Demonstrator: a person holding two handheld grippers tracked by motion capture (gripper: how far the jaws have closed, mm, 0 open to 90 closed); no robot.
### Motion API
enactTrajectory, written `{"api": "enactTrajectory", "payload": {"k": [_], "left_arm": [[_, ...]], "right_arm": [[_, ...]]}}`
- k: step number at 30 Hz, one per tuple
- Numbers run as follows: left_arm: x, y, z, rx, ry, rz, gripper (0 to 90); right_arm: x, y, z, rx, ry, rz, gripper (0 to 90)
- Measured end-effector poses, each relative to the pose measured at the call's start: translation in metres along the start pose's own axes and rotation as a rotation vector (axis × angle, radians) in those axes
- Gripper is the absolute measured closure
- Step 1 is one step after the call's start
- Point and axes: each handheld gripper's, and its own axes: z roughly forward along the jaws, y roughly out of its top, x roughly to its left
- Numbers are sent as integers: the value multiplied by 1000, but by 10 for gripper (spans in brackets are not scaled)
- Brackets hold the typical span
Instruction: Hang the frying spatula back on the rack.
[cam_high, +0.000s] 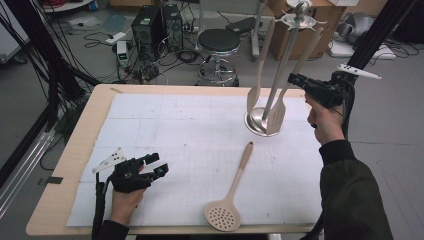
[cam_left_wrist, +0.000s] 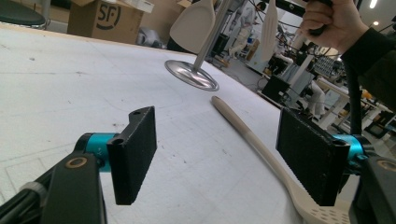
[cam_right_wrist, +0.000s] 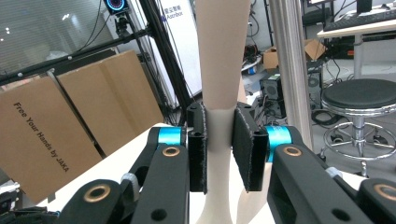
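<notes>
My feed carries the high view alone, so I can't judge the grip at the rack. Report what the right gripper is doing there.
Observer: The right gripper is shut on the beige spatula; both pads press its narrow neck.
Operator: Give me its surroundings.
Observer: The metal rack pole stands just beside the grip, apart from the fingers.
Operator: Now the left one.
Observer: The left gripper is open with nothing between its pads; the skimmer handle lies on the mat beyond them.
</notes>
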Motion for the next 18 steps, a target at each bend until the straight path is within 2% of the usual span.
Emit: {"api": "enactTrajectory", "payload": {"k": [9, 13, 18], "left_arm": [[0, 0, 1, 2, -1, 2, 295], [-1, 0, 1, 1, -1, 3, 295], [-1, 0, 1, -1, -2, 0, 295]], "right_arm": [[2, 1, 2, 0, 11, -4, 769], [4, 0, 4, 26, 11, -5, 769], [2, 1, 4, 20, 10, -6, 769]]}}
